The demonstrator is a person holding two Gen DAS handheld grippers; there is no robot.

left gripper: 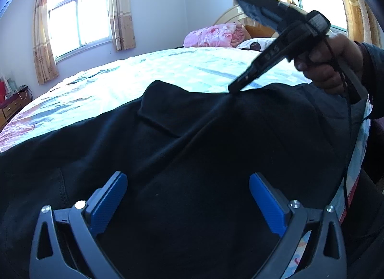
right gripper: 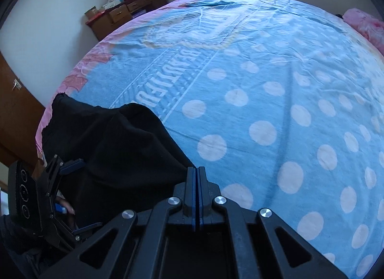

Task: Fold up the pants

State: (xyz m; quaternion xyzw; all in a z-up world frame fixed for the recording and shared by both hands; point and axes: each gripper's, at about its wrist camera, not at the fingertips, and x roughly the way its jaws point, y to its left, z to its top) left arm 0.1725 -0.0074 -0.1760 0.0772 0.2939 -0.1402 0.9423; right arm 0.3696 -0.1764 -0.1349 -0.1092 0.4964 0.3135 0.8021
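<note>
Black pants lie bunched along the near edge of the bed, on the blue dotted sheet, toward its near-left corner in the right wrist view.

Right tongs: pads pressed together, pinching an edge of the pants; in the left wrist view a taut ridge of cloth runs up to their tip.

Left tongs: wide apart, hovering over the dark cloth, holding nothing.

Risks (judgement):
- Grip looks to be on a thin edge only; a quick lift may pull it free.
- One-sided lift with the left tongs idle: the slack side could slide off the near edge of the bed.
- Layers indistinct, black on black; the left tongs may catch one layer only and skew the fold.
</note>
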